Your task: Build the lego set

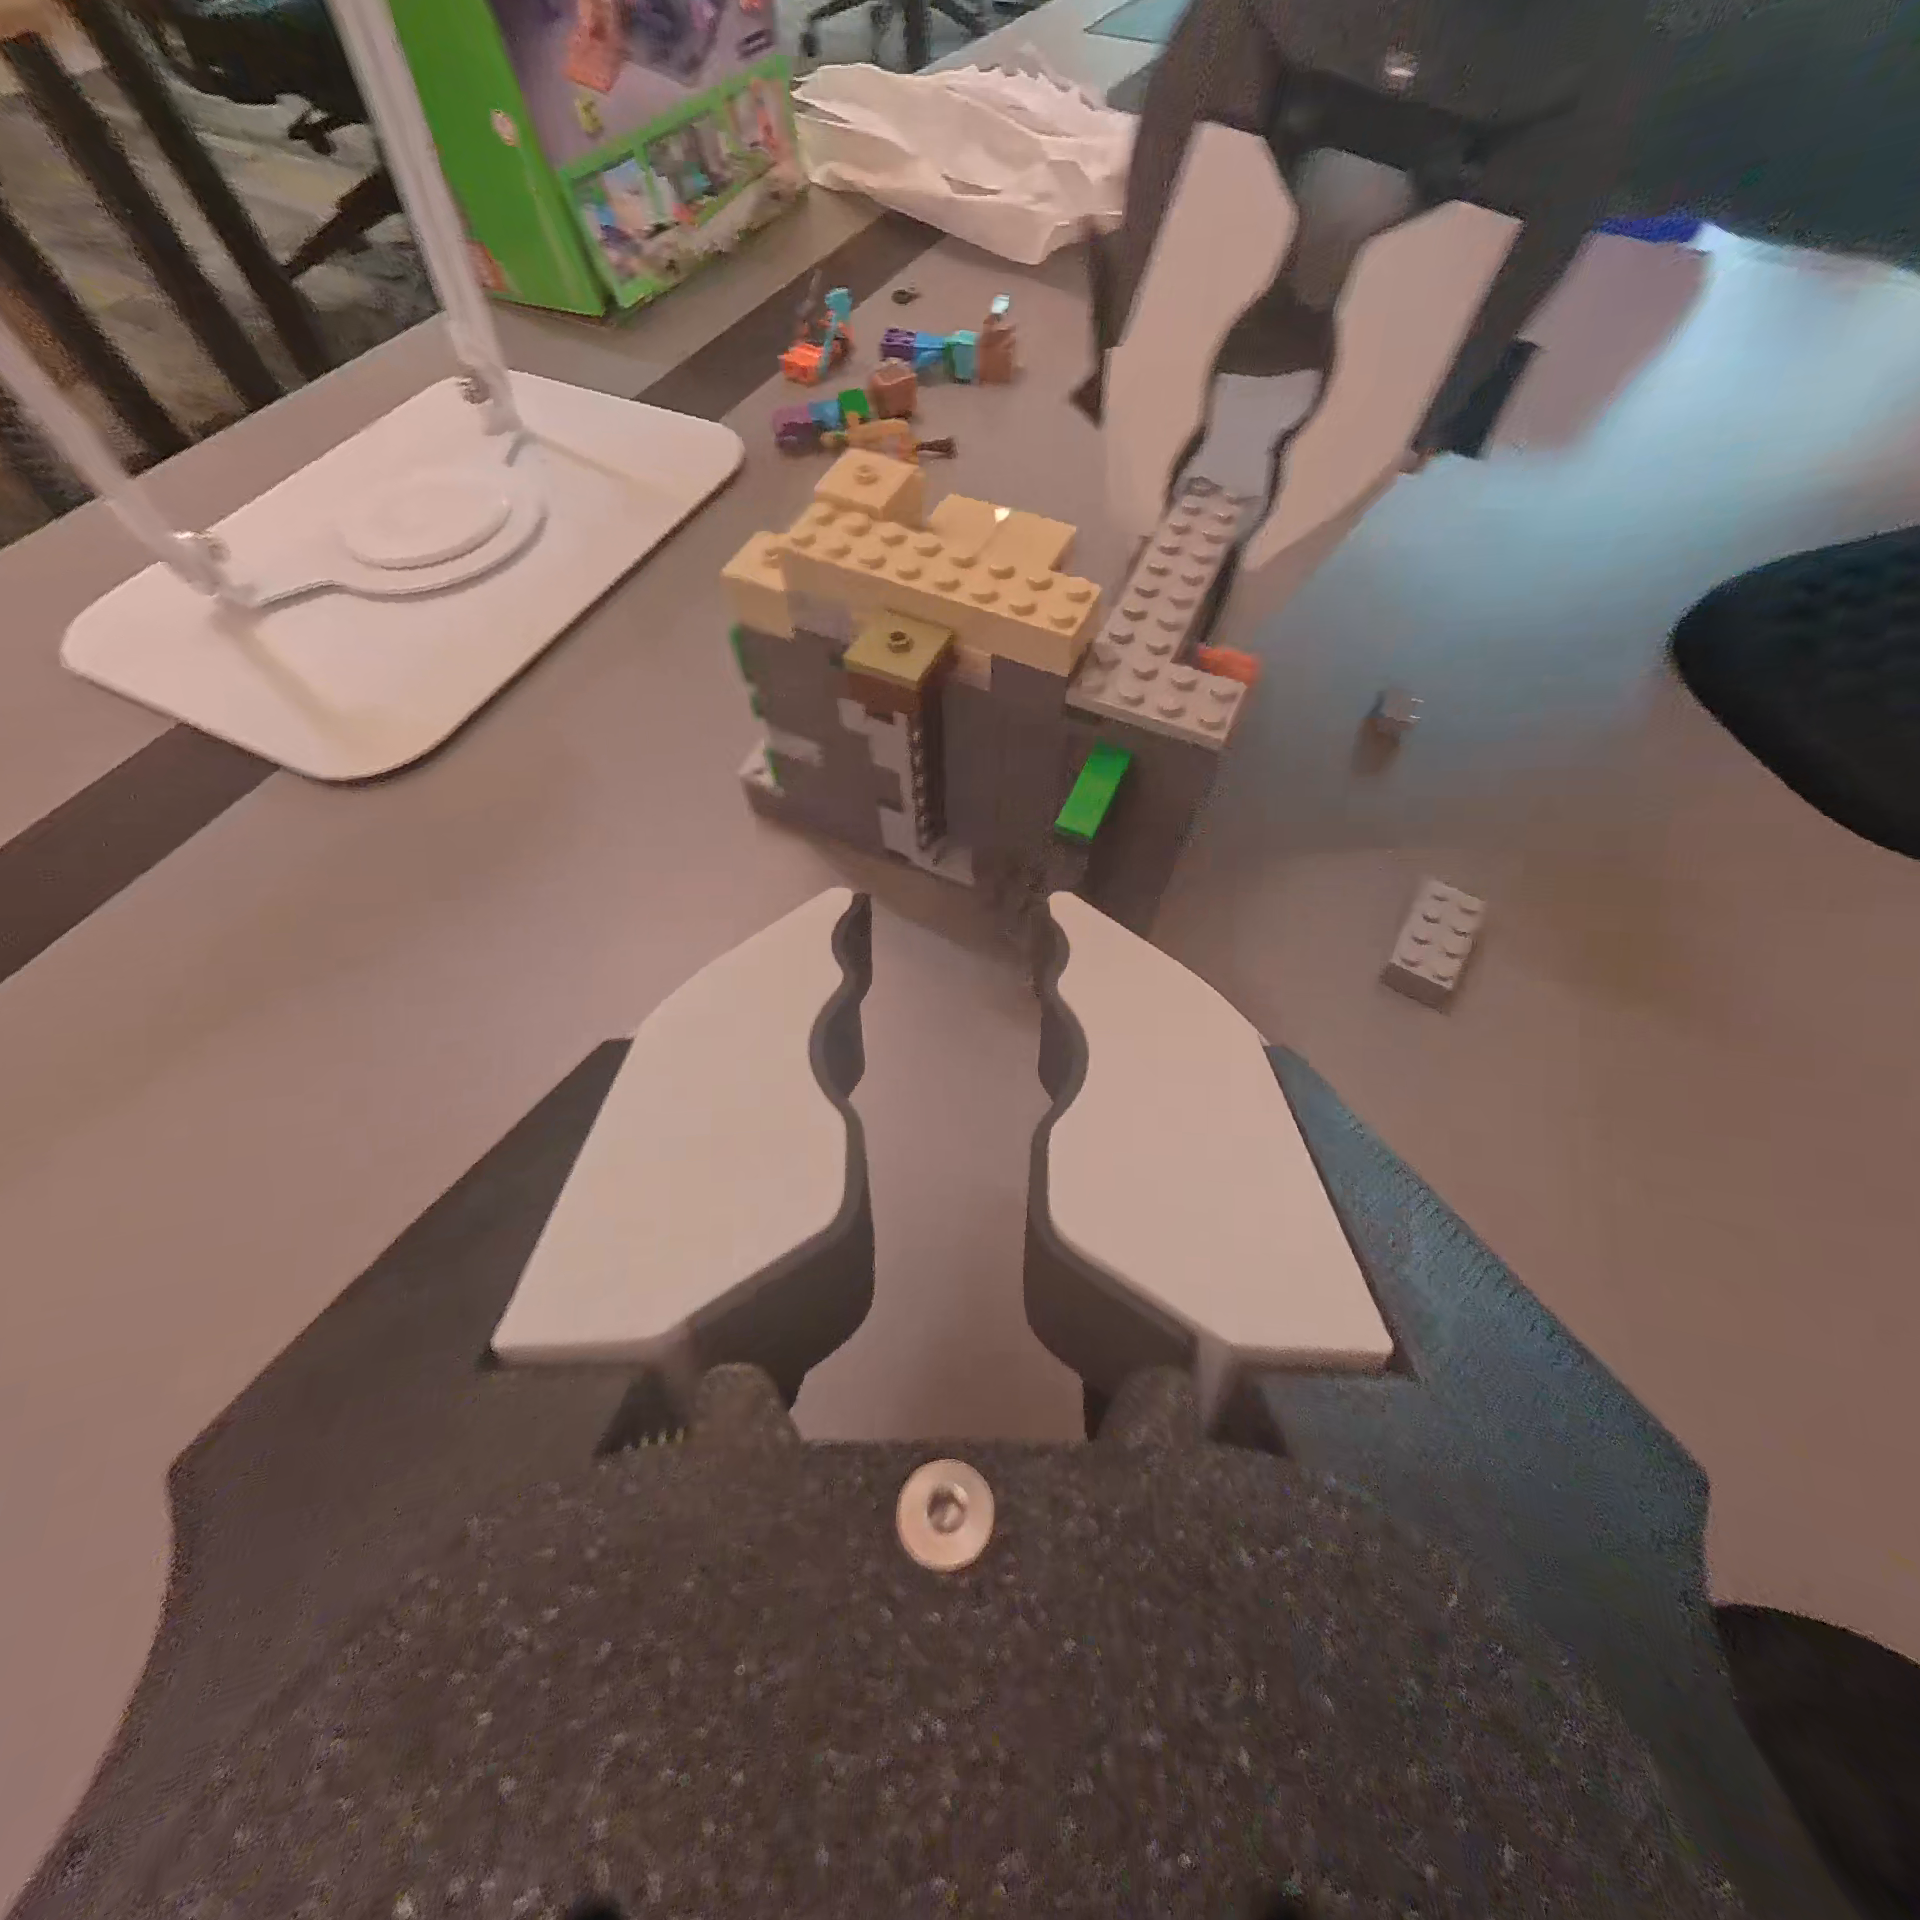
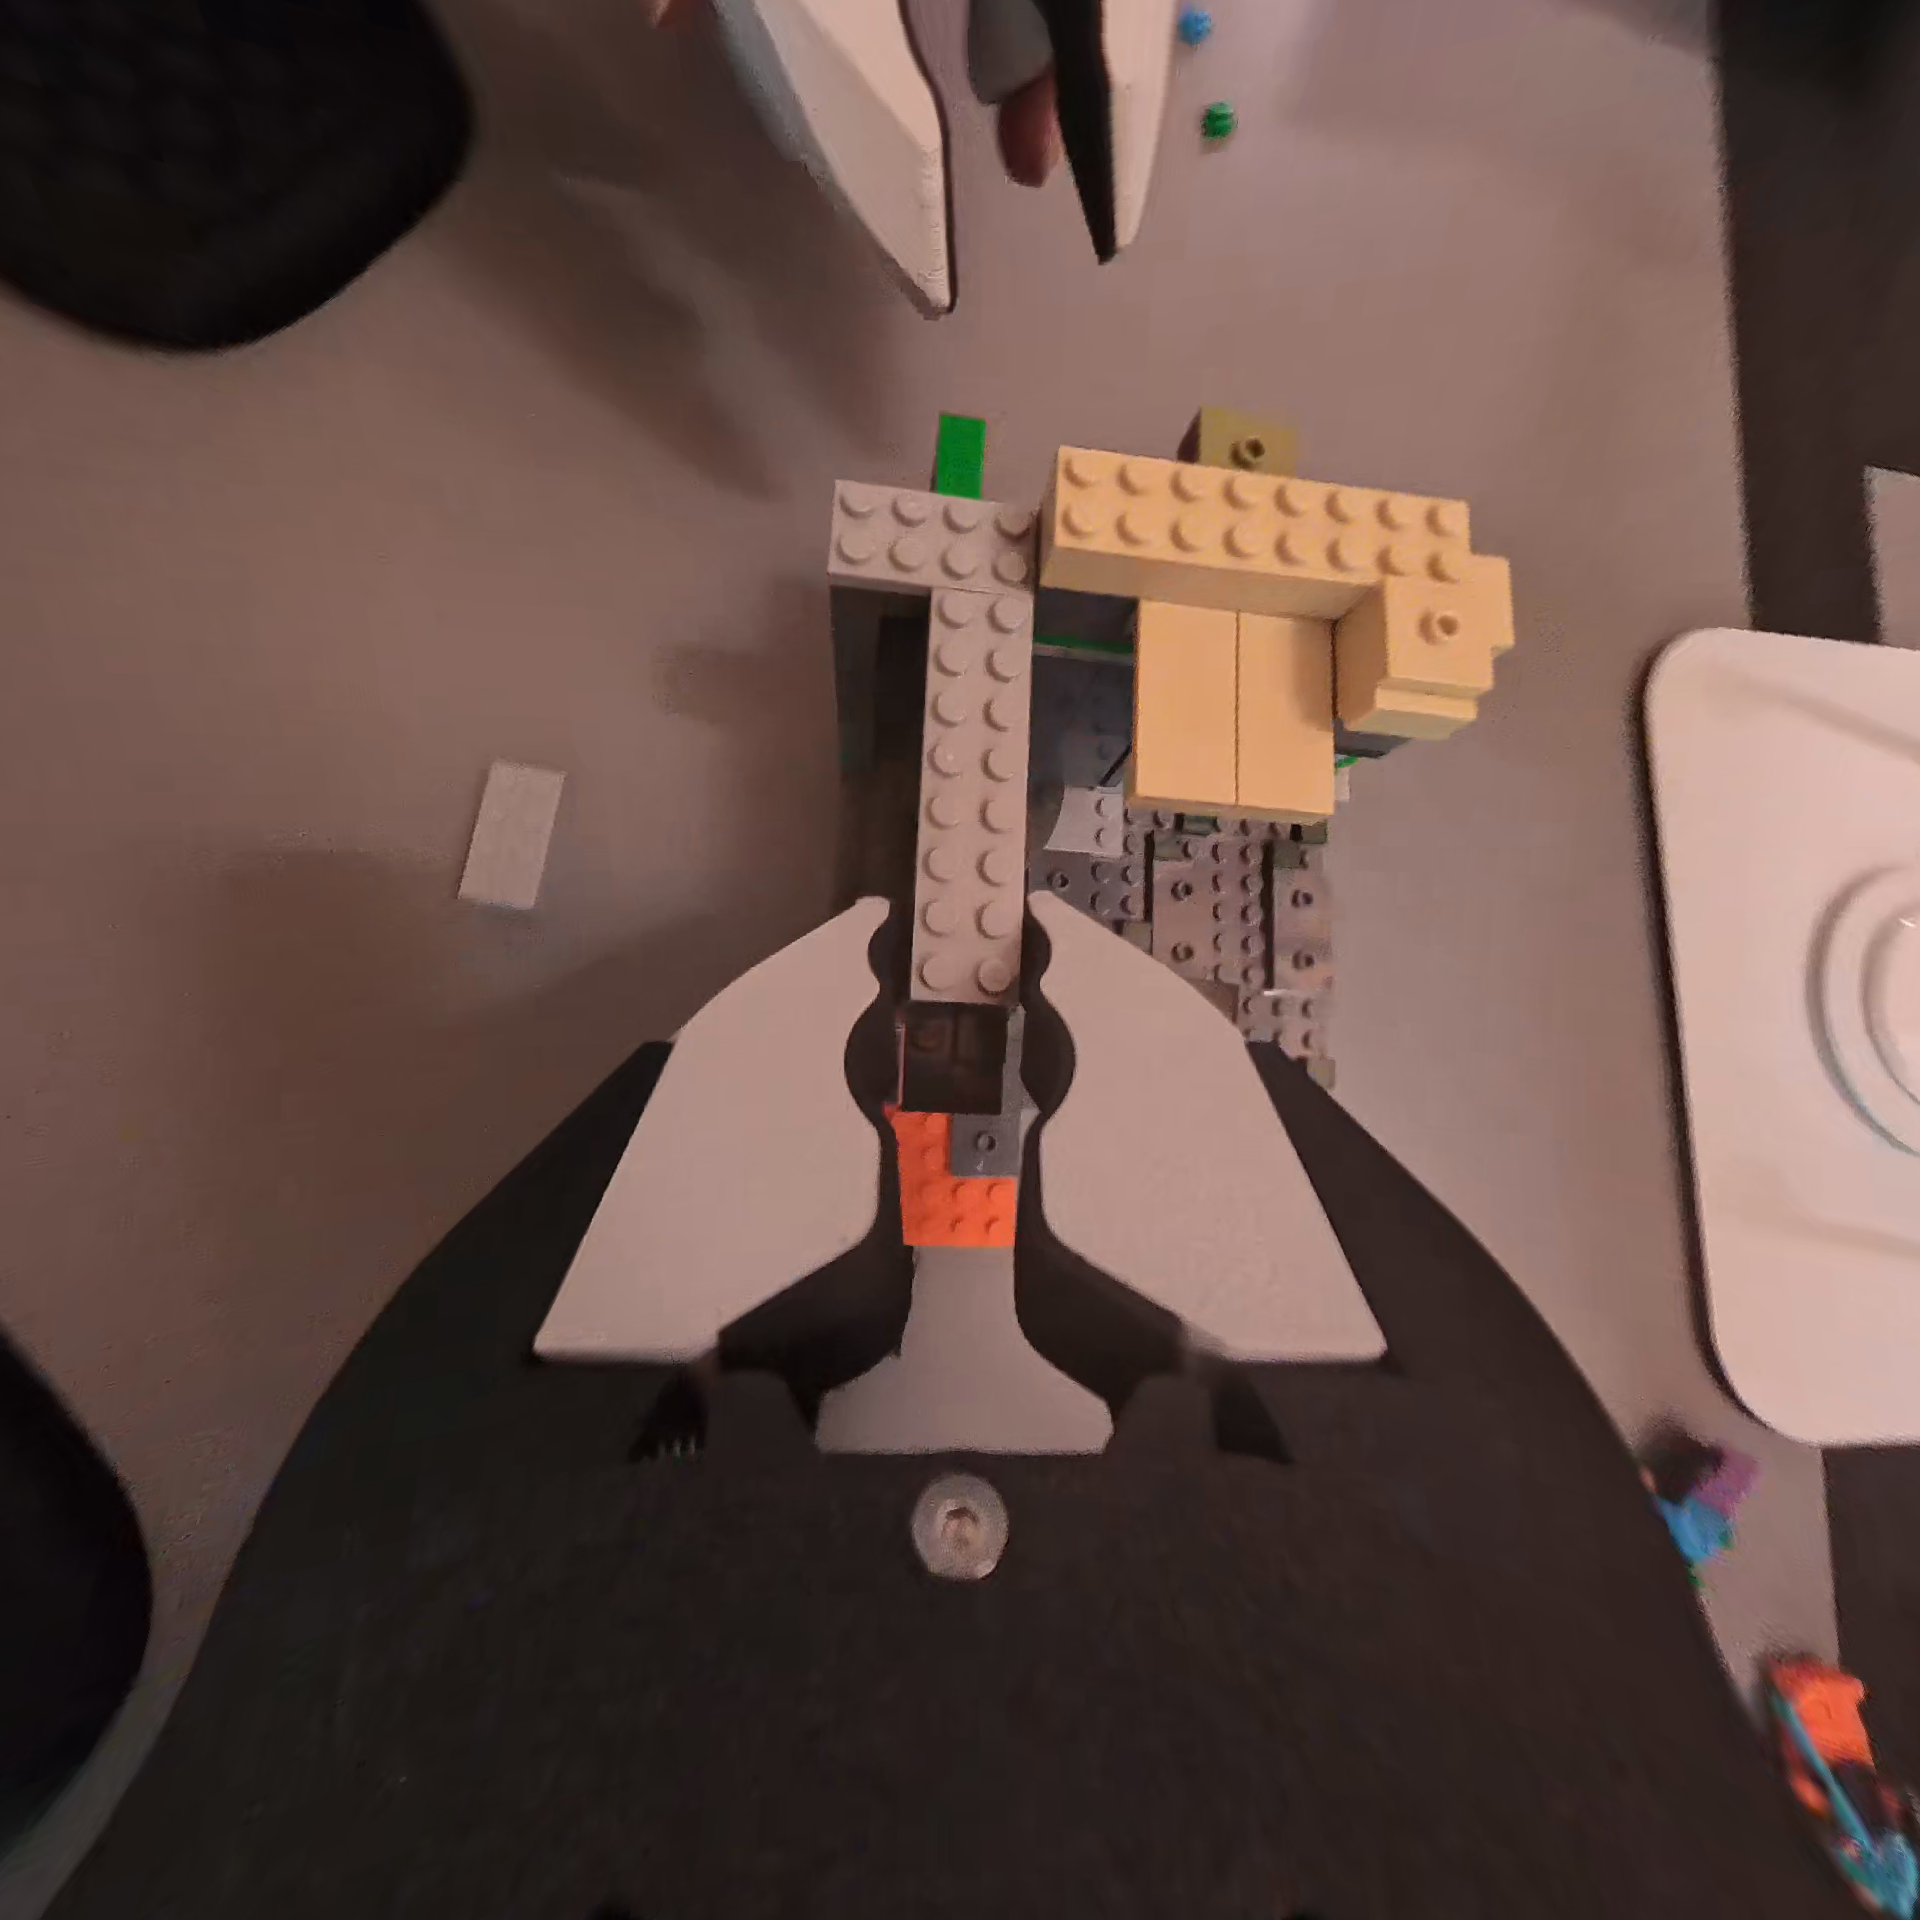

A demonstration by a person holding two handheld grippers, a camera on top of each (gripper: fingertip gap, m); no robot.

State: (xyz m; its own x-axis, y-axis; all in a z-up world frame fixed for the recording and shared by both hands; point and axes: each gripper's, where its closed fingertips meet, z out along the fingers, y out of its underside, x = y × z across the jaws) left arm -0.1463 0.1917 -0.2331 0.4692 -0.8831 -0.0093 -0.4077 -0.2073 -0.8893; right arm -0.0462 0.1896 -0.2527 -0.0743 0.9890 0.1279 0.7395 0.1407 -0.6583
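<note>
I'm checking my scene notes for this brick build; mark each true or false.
1. The left gripper is open, with nothing between its fingers. True.
2. One end of the long grey plate lies between the right gripper's fingertips. True.
3. The model's top bricks are red. False: the top bricks are tan.
4. A loose grey brick lies apart from the model. True.
5. The white stand base sits on the model. False: it rests on the table beside it.
</note>
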